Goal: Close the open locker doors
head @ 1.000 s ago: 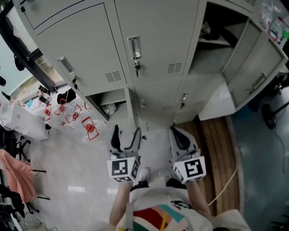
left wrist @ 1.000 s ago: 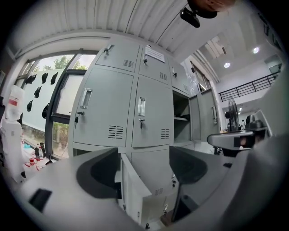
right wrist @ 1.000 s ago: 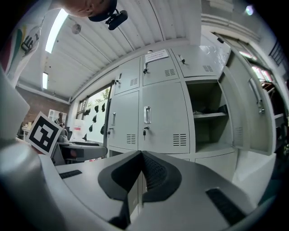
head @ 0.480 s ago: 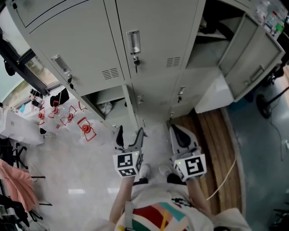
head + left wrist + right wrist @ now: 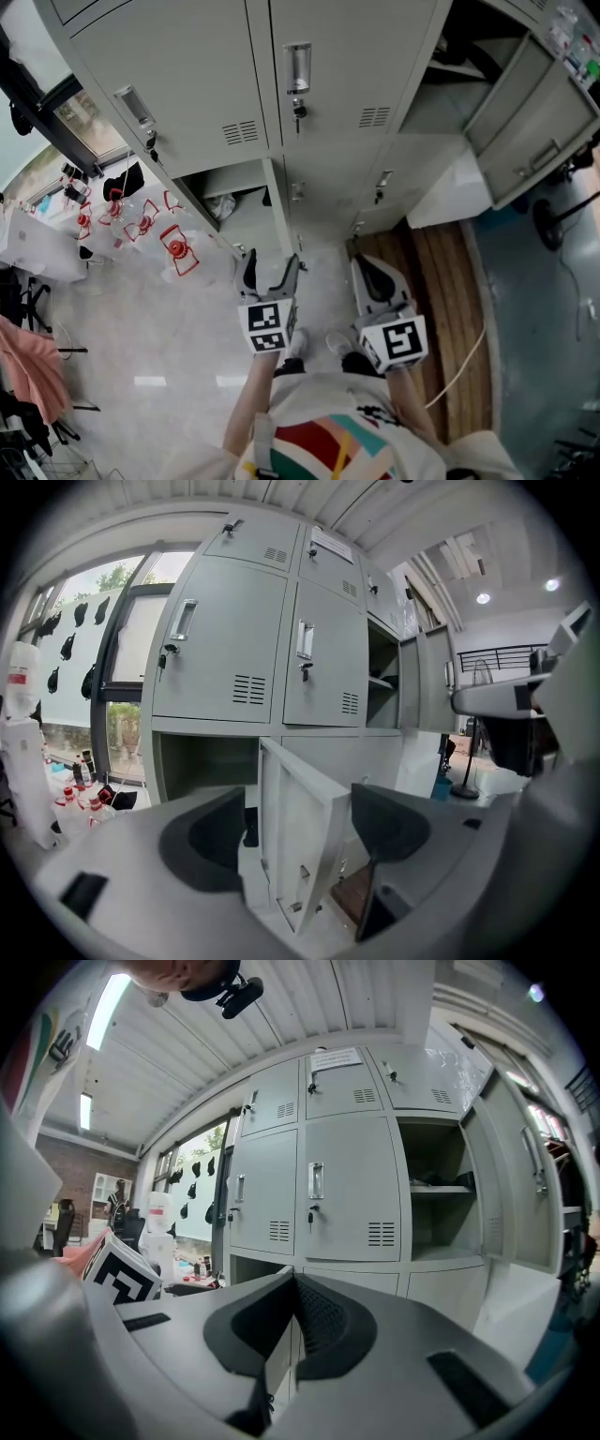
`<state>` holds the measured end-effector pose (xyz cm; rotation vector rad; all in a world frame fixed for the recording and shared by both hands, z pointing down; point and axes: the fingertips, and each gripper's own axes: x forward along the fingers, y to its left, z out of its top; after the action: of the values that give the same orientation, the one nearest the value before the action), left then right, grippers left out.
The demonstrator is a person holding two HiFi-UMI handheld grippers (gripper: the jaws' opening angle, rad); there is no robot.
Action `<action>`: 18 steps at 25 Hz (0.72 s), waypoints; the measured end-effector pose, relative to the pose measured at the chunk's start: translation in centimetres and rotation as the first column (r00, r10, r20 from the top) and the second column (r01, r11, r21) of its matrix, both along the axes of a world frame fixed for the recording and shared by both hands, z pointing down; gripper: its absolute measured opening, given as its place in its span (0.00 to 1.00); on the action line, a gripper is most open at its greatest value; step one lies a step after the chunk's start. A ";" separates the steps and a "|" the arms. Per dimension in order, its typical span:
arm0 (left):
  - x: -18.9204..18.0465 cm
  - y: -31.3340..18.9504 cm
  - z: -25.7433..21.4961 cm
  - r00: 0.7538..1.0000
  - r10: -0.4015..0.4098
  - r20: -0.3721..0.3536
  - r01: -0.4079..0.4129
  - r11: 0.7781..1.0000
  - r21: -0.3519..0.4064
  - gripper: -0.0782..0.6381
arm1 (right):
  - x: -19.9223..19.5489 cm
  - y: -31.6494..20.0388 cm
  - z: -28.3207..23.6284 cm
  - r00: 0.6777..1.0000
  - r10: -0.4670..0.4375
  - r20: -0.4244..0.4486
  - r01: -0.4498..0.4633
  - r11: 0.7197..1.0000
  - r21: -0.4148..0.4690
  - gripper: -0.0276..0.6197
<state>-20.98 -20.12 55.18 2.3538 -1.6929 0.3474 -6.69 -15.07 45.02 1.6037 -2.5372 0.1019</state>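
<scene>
A bank of grey lockers (image 5: 347, 112) fills the top of the head view. One lower door (image 5: 282, 217) stands open, edge-on to me, beside its open compartment (image 5: 230, 199). At upper right a tall door (image 5: 530, 117) hangs wide open from a shelved compartment (image 5: 450, 70). My left gripper (image 5: 268, 267) is open, just short of the lower door; in the left gripper view that door (image 5: 305, 841) stands between the jaws without touching them. My right gripper (image 5: 368, 274) is shut and holds nothing, its jaws pressed together (image 5: 293, 1307). It faces the open upper compartment (image 5: 433, 1194).
Several red-capped bottles (image 5: 173, 248) stand on the white floor at left by a window. A wooden floor strip (image 5: 441, 272) and a pale cable (image 5: 469, 366) lie at right. A white box (image 5: 450, 199) sits below the open upper door. A chair base (image 5: 553, 220) is at far right.
Both grippers have edged forward towards the lockers, the left one closer to the open lower door. Both keep the same jaw state.
</scene>
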 end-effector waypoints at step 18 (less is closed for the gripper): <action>-4.9 0.5 0.6 0.992 -0.121 -0.024 0.121 0.993 -0.008 0.57 | -2.8 -0.4 0.7 0.996 -0.085 -0.030 0.084 0.996 -0.016 0.05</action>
<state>-25.86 -19.58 55.80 2.2285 -1.8098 0.3017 -9.54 -15.45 45.71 1.4791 -2.5708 0.0862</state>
